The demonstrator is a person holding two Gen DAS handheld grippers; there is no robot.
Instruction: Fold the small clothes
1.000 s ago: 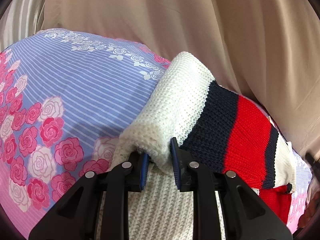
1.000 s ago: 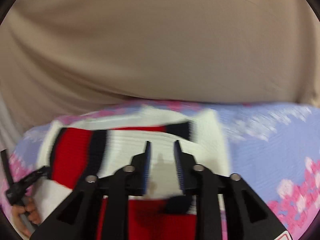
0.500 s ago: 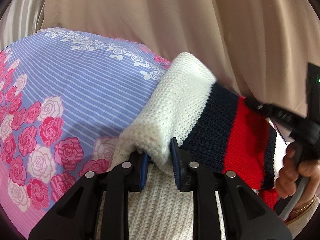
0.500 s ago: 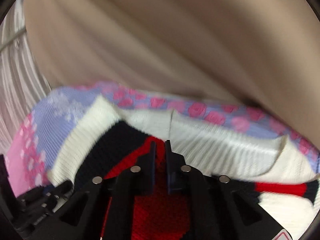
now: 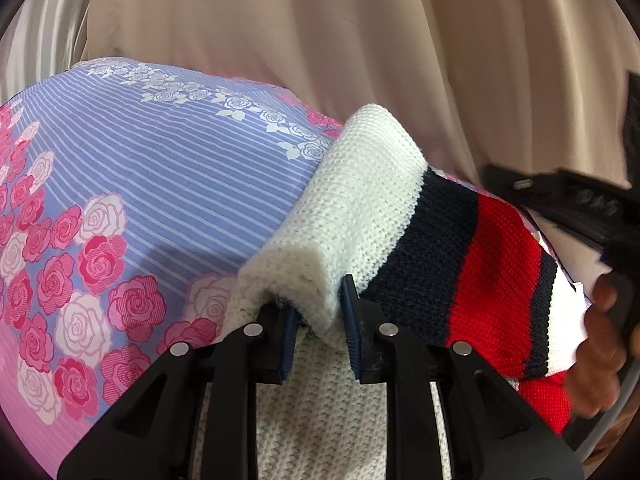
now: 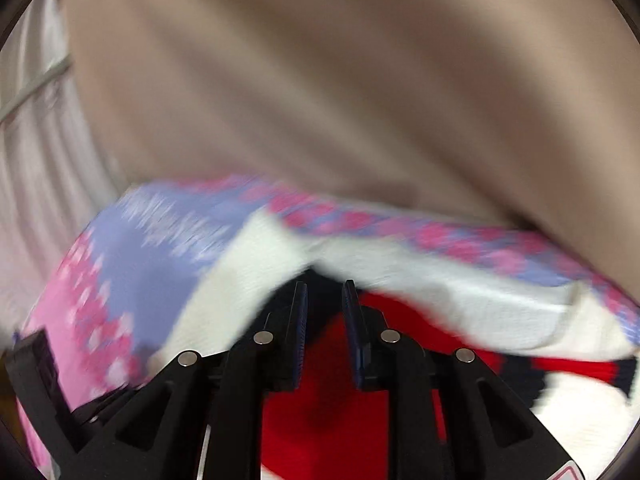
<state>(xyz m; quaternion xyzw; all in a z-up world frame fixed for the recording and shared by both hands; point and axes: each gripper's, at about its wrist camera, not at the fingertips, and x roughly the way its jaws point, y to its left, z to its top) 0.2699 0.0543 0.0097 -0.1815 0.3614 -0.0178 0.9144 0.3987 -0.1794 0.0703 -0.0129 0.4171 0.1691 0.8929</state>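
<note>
Garment: the cream knitted sweater with navy and red stripes point(image 5: 440, 240) lies partly doubled over on the lilac rose-printed bedsheet point(image 5: 140, 184).
Left gripper point(image 5: 320, 312): clenched on a thick cream fold at the sweater's edge, holding it raised.
Right gripper point(image 6: 324, 308): jaws have just been opening after a squeeze; red and navy knit lies between them, but blur hides whether the pads press.
Step in hand: judged to be taking a second hold for the fold.
Good practice: pinch both layers near the edge, then move both holds together.
</note>
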